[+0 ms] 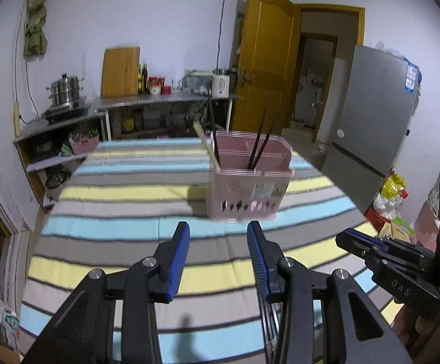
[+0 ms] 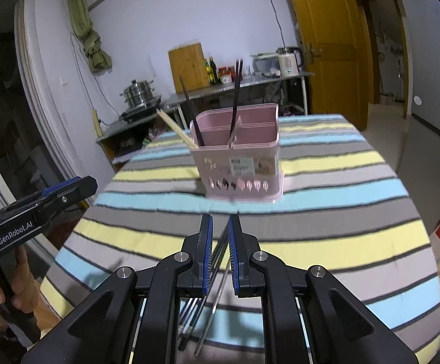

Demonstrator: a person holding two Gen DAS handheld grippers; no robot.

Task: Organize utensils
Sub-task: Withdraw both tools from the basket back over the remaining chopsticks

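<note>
A pink utensil basket (image 1: 247, 182) (image 2: 239, 163) stands on the striped table, holding dark chopsticks (image 1: 258, 145) (image 2: 236, 103) and pale wooden chopsticks (image 1: 206, 145) (image 2: 176, 130). My left gripper (image 1: 218, 233) is open and empty, short of the basket. My right gripper (image 2: 220, 227) is shut on a bundle of metal chopsticks (image 2: 214, 288) that hang down below its fingers, in front of the basket. The right gripper also shows in the left wrist view (image 1: 356, 239), and the left one in the right wrist view (image 2: 77, 186).
The striped cloth (image 1: 123, 200) (image 2: 341, 200) covers the table. Steel counters with a steamer pot (image 1: 65, 91), cutting board (image 1: 120, 71) and kettle (image 2: 288, 60) line the far wall. A yellow door (image 1: 262, 60) and grey fridge (image 1: 374, 115) stand at right.
</note>
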